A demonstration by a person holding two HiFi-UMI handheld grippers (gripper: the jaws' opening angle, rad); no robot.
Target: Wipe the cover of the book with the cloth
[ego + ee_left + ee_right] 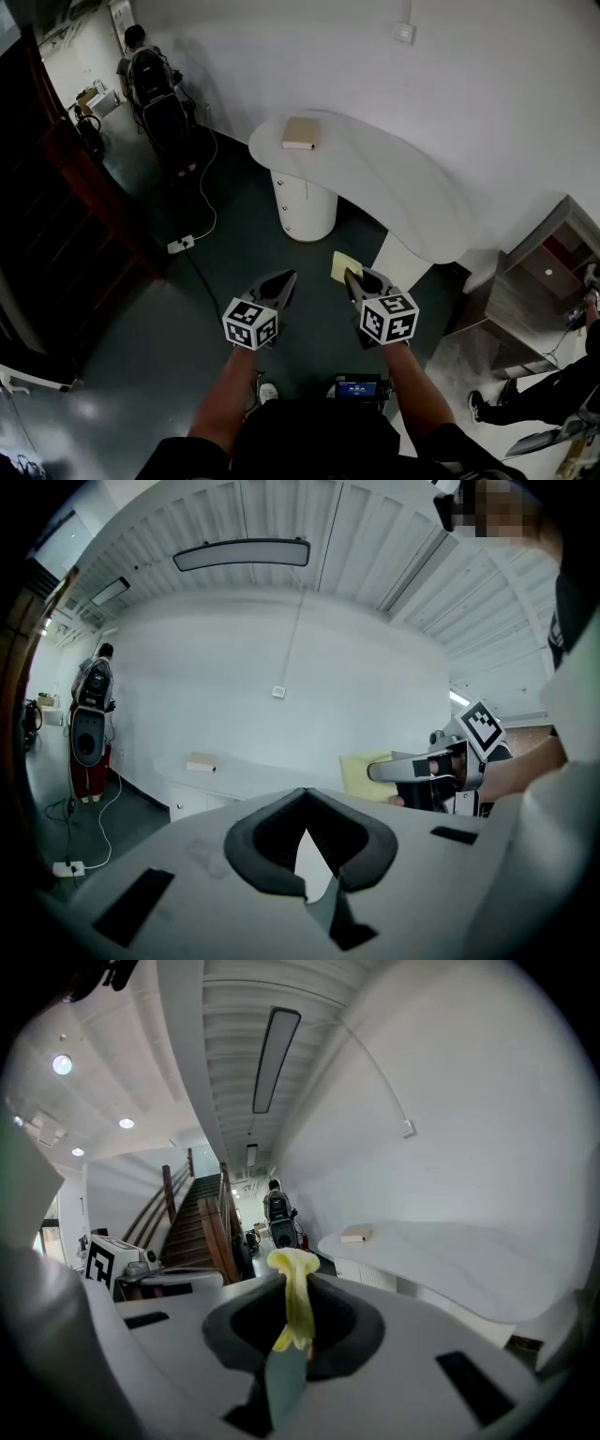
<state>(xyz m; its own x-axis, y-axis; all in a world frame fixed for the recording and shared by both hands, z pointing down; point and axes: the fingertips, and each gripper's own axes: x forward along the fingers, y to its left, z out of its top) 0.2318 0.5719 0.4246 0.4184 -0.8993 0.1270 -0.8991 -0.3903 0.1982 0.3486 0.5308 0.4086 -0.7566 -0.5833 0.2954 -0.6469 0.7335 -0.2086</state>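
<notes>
A tan book (pixel 299 132) lies flat at the far left end of the curved white table (pixel 403 192); both gripper views show it far off, the book (pixel 201 762) and the book (pixel 356 1234). My right gripper (pixel 350 275) is shut on a yellow cloth (pixel 343 266), which stands pinched between the jaws as a folded strip (pixel 294 1299). My left gripper (pixel 287 277) hangs beside it, shut with nothing in it. Both grippers are held over the dark floor, well short of the table. From the left gripper view the cloth (pixel 361 775) shows in front of the right gripper (pixel 412 771).
A white round pedestal (pixel 305 206) carries the table. A cable and power strip (pixel 180 245) lie on the floor at left. A person with equipment (pixel 142 70) stands at the far left by dark wooden stairs (pixel 56 216). A grey cabinet (pixel 534 281) and another person's legs (pixel 525 398) are at right.
</notes>
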